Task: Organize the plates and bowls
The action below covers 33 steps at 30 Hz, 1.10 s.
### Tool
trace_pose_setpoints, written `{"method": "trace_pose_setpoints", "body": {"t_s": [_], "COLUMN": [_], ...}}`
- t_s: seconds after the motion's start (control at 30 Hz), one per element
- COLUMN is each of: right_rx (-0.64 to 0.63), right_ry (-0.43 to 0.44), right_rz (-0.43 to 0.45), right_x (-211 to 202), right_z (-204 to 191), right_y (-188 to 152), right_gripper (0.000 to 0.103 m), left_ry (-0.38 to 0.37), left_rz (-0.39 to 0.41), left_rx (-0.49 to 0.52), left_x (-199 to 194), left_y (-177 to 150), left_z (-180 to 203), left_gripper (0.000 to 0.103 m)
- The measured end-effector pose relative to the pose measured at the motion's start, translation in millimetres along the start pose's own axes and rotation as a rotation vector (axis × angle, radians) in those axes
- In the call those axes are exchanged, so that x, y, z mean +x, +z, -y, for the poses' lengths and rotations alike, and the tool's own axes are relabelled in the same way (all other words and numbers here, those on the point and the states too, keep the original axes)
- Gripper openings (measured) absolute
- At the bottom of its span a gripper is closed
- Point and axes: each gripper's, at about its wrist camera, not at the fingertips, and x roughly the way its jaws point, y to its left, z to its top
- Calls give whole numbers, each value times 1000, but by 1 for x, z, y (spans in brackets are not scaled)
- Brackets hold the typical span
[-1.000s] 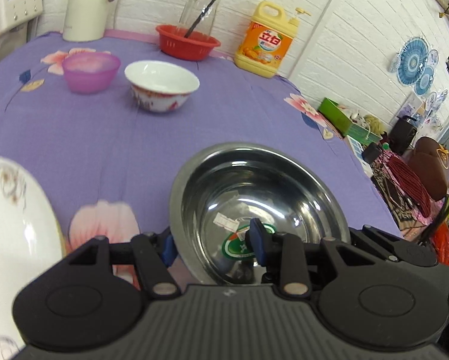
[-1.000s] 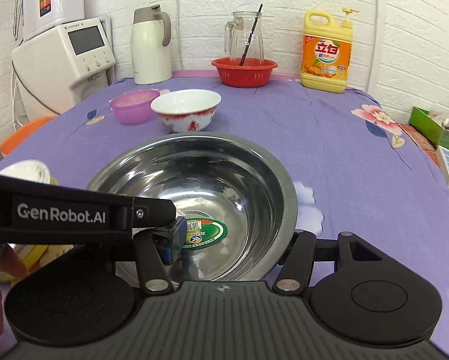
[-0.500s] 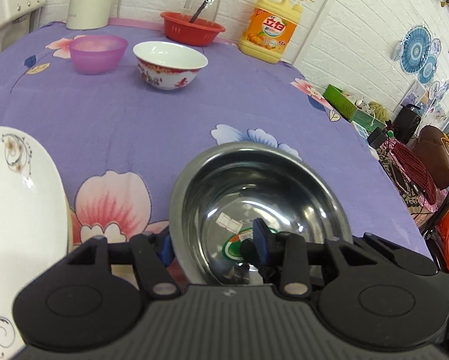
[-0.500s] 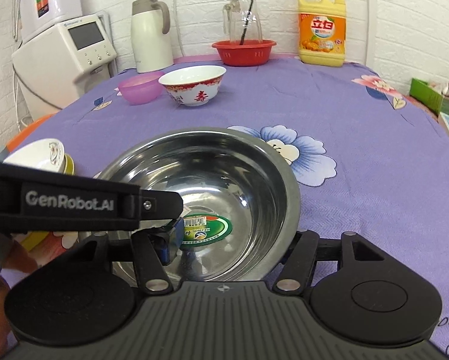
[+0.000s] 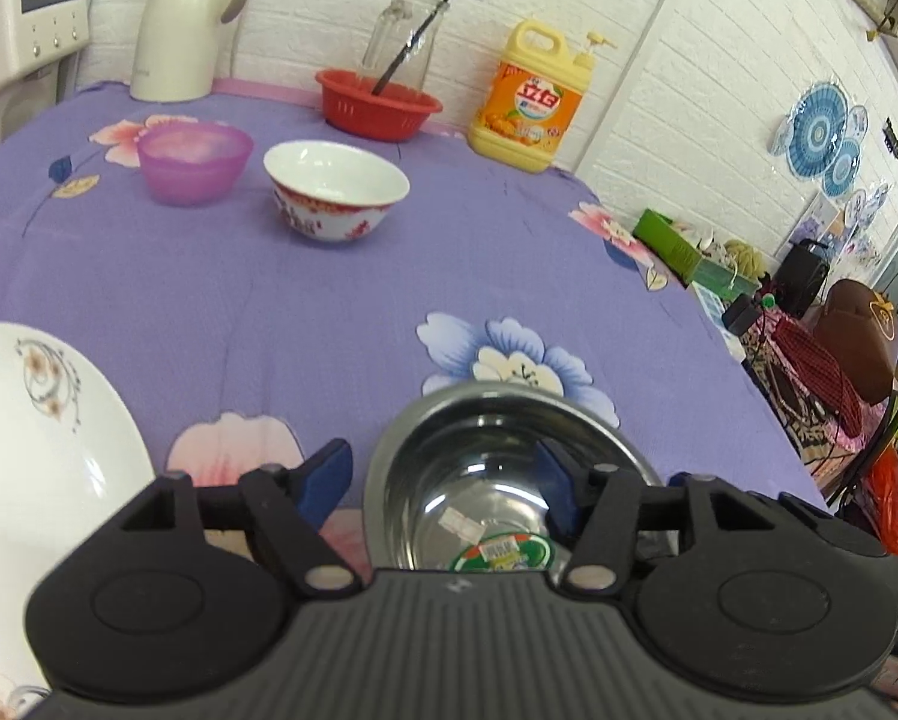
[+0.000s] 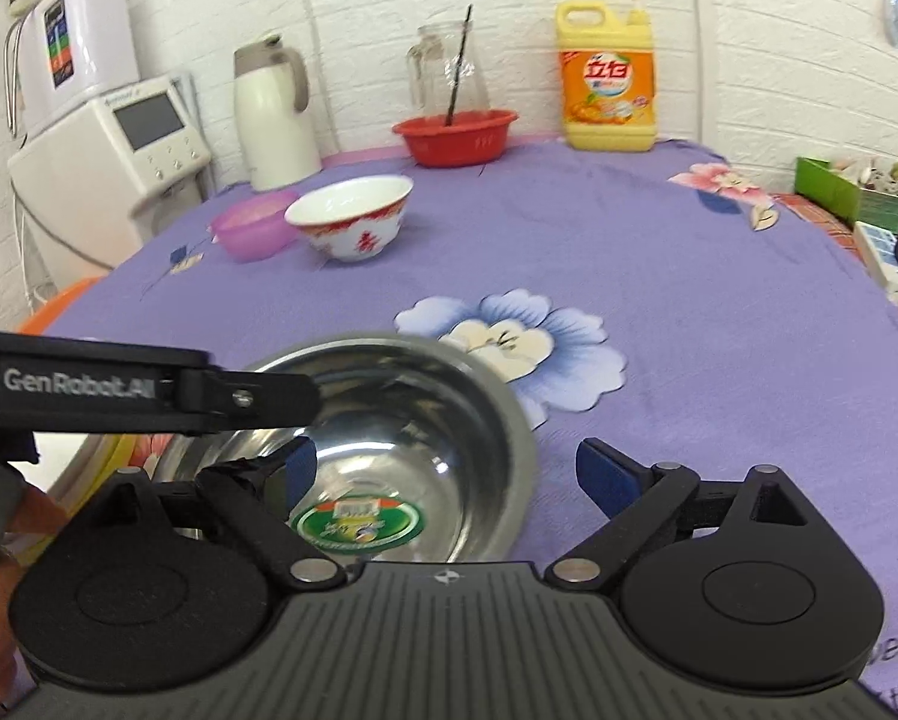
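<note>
Steel, shiny and deep, the metal bowl [image 5: 509, 492] sits on the purple flowered table [image 5: 329, 300] at its near edge, with a green round sticker [image 6: 359, 525] on its bottom. Both grippers meet at this bowl. The left gripper [image 5: 443, 471] points forward and slightly down over it, jaws spread fairly wide: its left blue pad [image 5: 326, 474] is outside the rim and its right pad [image 5: 554, 480] is inside the bowl, neither clearly pressing the wall. The right gripper [image 6: 449, 468] is also level and angled down, jaws wide apart, straddling the bowl's right side: the left fingertip [image 6: 296, 468] is inside the bowl and the right fingertip [image 6: 605, 471] is well outside the rim over the cloth. In the right wrist view the left gripper's black body crosses from the left above the bowl's rim, and part of a hand [image 6: 5, 540] shows at the lower left edge.

Left of the metal bowl lies a white plate [image 5: 35, 450] with a floral print. Farther back stand a red-patterned china bowl [image 5: 335, 195] and, just beside it, a pink plastic bowl [image 5: 194, 159]. Along the wall are a red basket [image 5: 377, 102], a glass jug [image 5: 404, 36], a yellow detergent bottle [image 5: 530, 108] and a white thermos [image 5: 188, 18].
</note>
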Motion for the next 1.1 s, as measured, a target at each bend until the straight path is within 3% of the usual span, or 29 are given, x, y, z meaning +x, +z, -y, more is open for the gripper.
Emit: {"method": "trace_pose_setpoints", "body": {"t_s": [0.33,0.57,0.83,1.1], "right_rx": [47,5,-100,-253], "right_ry": [-31,-38,-50,-3], "right_rz": [24,26,56,23], "right_x": [-11,-12,-4,45], "right_z": [28,29,29,-3], "right_y": [8,17,61,112], "right_gripper": [103,103,103,103], "left_ry": [8,6,33,58], "left_rz": [32,35,54,59], "left_rx": [10,3,-3,-7], "left_x": [-8,-10,-3,15], "left_y": [10,14,33,60], "left_z": [1,-4,-17,-36], "left_gripper": [62,62,63,68]}}
